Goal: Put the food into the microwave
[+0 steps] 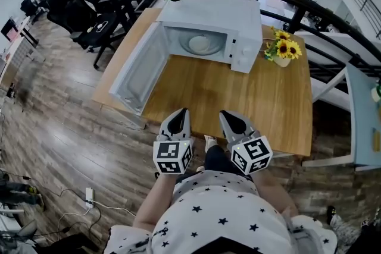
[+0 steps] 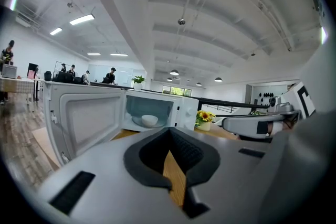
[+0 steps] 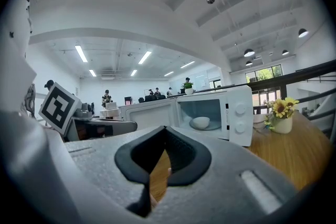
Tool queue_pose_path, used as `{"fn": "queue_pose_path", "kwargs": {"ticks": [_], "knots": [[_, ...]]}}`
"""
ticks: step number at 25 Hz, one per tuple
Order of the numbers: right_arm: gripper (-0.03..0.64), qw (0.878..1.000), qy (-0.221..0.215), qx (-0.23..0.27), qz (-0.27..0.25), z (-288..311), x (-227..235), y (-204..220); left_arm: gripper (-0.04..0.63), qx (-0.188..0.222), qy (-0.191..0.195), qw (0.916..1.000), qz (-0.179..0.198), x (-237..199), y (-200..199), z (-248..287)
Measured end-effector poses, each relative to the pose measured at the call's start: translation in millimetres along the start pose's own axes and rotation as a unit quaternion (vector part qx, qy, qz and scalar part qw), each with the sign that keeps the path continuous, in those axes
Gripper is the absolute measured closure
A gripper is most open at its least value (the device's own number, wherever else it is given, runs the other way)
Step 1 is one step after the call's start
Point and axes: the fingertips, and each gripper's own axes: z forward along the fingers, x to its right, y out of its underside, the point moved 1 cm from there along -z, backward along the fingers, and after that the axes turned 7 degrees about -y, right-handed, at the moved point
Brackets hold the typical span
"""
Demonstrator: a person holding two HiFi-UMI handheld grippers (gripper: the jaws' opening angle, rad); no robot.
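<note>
The left tool and the right tool hang side by side at the near edge of the bench, both pointing toward the microwave. In the left gripper view the left tool has its pads brought together at the tips with nothing between them. The right tool looks the same in its own view, closed and empty, with only bench wood showing through the gap lower down.

Ahead of both tools and well apart from them, the microwave stands with its door swung wide, out beyond the left tool's side. The food already sits inside on the round plate, so the placing seems done. What is left, as I judge it, is to shut the door, which neither tool touches yet.

The food is small and pale in every view. It is probably a white bowl, though it could be a bun, and nothing shows what it might contain. The bench edge closest to the person is covered by the tools. Off past the right tool, beside the microwave, stand some sunflowers.
</note>
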Motion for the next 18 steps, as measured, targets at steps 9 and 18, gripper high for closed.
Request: {"fn": "queue_pose_path", "kwargs": {"ticks": [9,18], "knots": [[0.612,1.000,0.005,-0.002,-0.006,0.9,3.0,1.2,0.594,-0.003,0.003,1.0000,-0.005,0.3,4.0,2.8],[0.612,1.000,0.006,-0.005,-0.001,1.7,6.8,0.1,0.594,-0.007,0.007,0.9999,-0.007,1.3,3.4,4.9]]}}
